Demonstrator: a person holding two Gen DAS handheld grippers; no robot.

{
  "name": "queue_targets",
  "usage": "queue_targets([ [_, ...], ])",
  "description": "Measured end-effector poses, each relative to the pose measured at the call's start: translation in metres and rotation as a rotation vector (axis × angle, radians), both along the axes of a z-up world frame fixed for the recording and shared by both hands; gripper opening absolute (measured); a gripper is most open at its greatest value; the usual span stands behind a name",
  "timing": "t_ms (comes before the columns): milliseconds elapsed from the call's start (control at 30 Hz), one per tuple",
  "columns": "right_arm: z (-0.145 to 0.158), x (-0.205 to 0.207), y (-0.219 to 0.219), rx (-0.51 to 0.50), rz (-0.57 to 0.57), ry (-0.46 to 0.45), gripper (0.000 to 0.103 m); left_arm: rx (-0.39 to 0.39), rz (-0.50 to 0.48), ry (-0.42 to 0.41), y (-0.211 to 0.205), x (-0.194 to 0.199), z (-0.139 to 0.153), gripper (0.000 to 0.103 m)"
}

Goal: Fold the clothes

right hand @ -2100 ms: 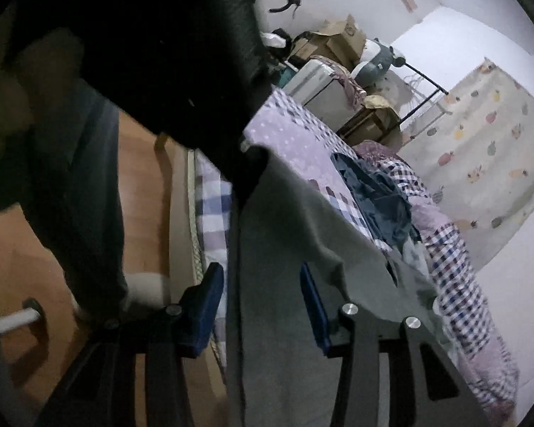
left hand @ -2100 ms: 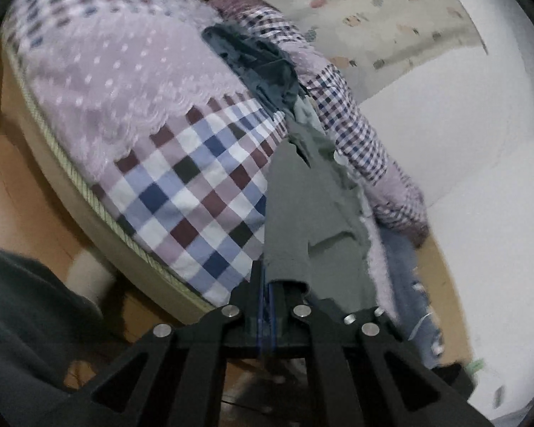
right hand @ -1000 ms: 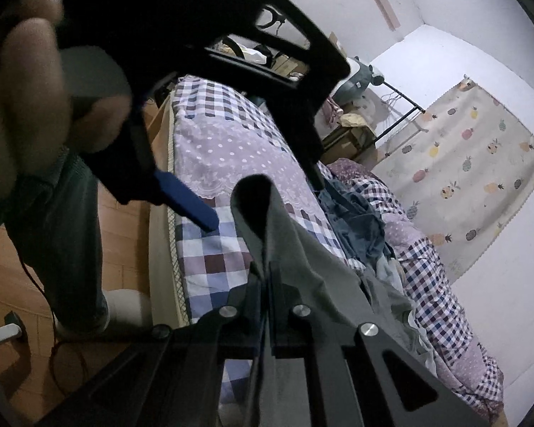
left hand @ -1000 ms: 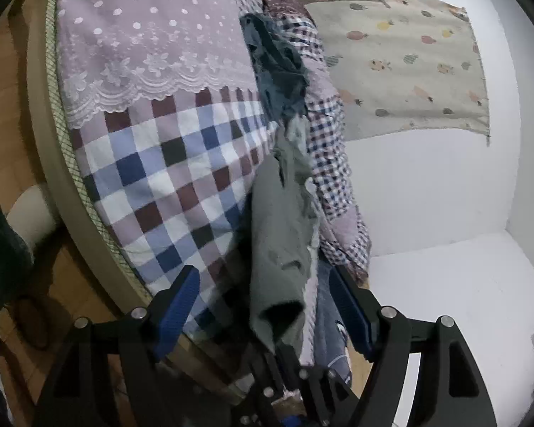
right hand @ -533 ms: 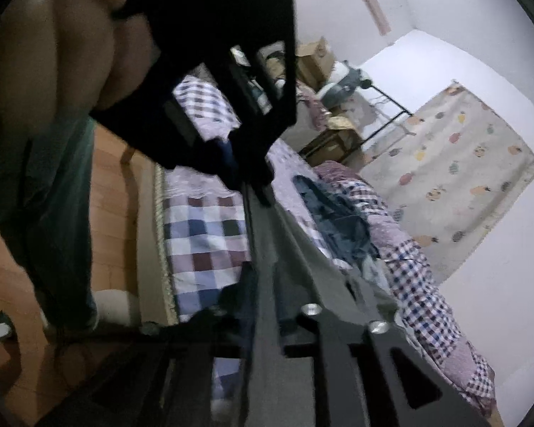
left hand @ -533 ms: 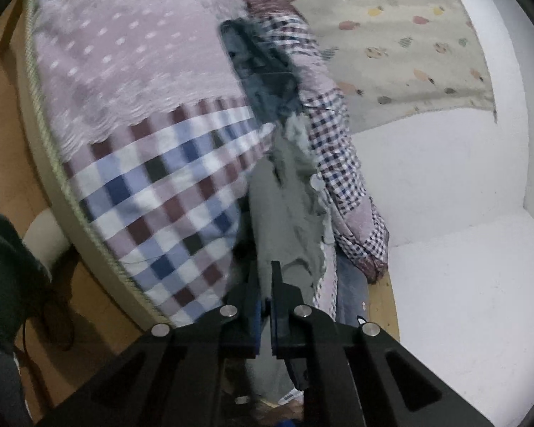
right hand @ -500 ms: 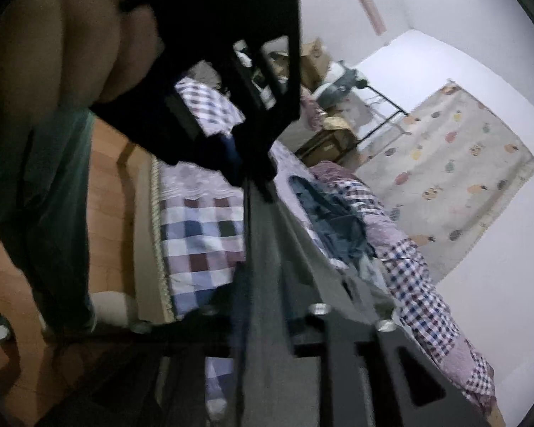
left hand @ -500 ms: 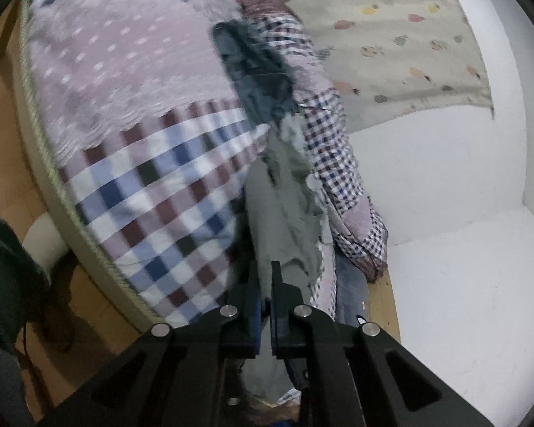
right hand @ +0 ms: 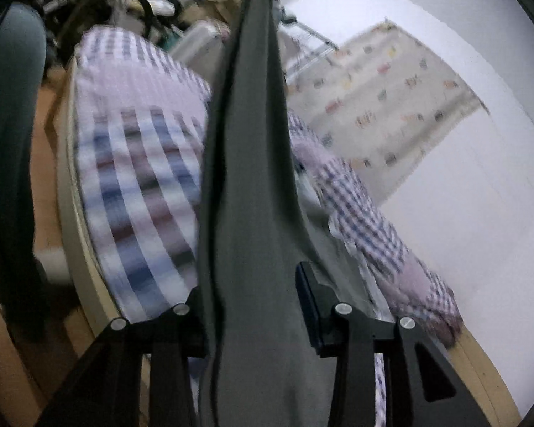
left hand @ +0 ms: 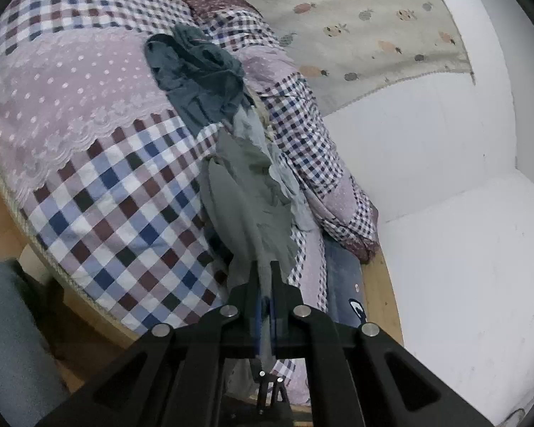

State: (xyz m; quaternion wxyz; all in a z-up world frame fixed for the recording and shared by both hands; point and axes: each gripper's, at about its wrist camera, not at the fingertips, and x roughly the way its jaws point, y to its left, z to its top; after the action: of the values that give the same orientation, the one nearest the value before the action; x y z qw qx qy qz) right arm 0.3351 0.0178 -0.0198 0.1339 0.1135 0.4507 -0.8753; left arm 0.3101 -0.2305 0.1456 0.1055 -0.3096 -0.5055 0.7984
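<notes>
We have just swapped hands on the grey garment (left hand: 247,210). A second ago our left claw (left hand: 264,284) stood spread around a hanging end of it; now it is pressed together, pinching the cloth between its pads. The right claw (right hand: 249,306) has done the reverse: it was clamped on the cloth then, and now its jaws stand apart, the blue pad (right hand: 308,293) of one showing clear of the fabric. The garment does pass between them, but we judge it is no longer gripped there.

The garment runs from the left claw up across the checked bed (left hand: 99,213) to the heap of other clothes (left hand: 199,74), so part of it lies on the bed. In the right view, blurred with motion, it hangs as a tall dark band from the top of the frame.

To us this means the left hand now bears the garment, leaving the right free to take a fresh hold lower down and spread it for folding. No fold is made yet.
</notes>
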Motion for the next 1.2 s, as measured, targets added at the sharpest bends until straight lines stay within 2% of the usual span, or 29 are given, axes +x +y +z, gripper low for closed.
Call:
queue_targets([
  [333,-0.051,-0.007,0.108,0.138,-0.261,-0.070,0.040,-0.051,0.005,0.003,-0.009,-0.008,0.020,0.000],
  [533,-0.062,0.006,0.148,0.175,-0.332,-0.067,0.037,-0.094,-0.001,-0.007,-0.010,-0.015,0.022,0.001],
  [600,-0.062,0.013,0.154,0.182,-0.328,-0.043,0.032,-0.099,0.000,-0.013,-0.011,-0.016,0.020,0.001],
  [800,-0.061,0.034,0.157,0.214,-0.290,0.017,0.027,-0.116,0.004,-0.035,-0.012,-0.019,0.015,0.001],
  [867,-0.061,0.040,0.155,0.219,-0.277,0.025,0.020,-0.119,0.005,-0.037,-0.011,-0.019,0.014,0.001],
  [933,-0.059,0.044,0.153,0.217,-0.269,0.020,0.008,-0.117,0.007,-0.039,-0.010,-0.020,0.013,0.001],
  [1033,-0.053,0.045,0.153,0.205,-0.262,-0.010,0.000,-0.118,0.008,-0.047,-0.011,-0.021,0.010,0.001],
  [1100,-0.041,0.046,0.155,0.187,-0.257,-0.032,0.000,-0.122,0.010,-0.055,-0.013,-0.022,0.008,0.001],
  [1200,-0.007,0.046,0.163,0.146,-0.258,-0.062,0.000,-0.141,0.019,-0.064,-0.017,-0.022,0.007,0.001],
])
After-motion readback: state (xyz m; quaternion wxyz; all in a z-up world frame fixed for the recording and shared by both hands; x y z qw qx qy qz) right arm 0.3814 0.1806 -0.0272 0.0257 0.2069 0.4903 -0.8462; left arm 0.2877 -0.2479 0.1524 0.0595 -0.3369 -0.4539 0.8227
